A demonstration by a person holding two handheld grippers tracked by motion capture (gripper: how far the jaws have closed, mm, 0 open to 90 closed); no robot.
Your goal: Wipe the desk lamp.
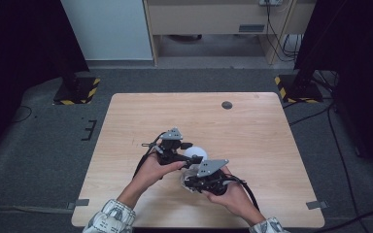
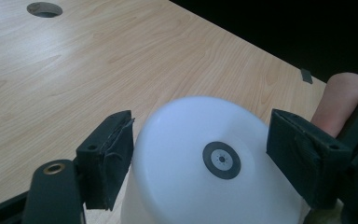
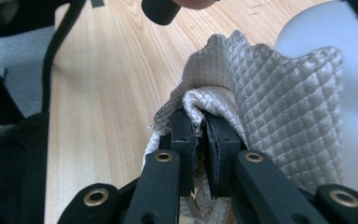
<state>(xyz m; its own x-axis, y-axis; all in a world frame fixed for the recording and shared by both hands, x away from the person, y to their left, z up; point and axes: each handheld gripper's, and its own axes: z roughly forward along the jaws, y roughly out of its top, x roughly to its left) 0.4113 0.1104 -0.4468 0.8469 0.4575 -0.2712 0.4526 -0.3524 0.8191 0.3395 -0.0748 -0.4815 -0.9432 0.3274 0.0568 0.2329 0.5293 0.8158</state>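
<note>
Where the right gripper (image 3: 200, 140) meets the work, its two black jaws are pressed together on a fold of grey quilted cloth (image 3: 270, 107), which bunches up above the pads and drapes against a white rounded object (image 3: 349, 70) at the right edge of the right gripper view. The left gripper (image 2: 200, 163) has its jaws spread apart, one pad on each side of a white dome-shaped container (image 2: 205, 158); the left pad lies just beside the container wall, and the right pad stands slightly off it, so contact cannot be confirmed. A small dark round disc (image 2: 221, 159) sits at the centre of the container's upward-facing surface.

In the high view, the white container (image 1: 195, 154) rests on the wooden table (image 1: 252, 136), near the middle of its near half, between the left gripper (image 1: 182, 156) and the right gripper (image 1: 190, 180). Both grippers are held close together, each in one hand, with forearms in patterned sleeves (image 1: 109, 216) entering from the near edge. A dark round hole (image 1: 227, 105) lies in the tabletop toward the far side, well apart from the grippers.
</note>
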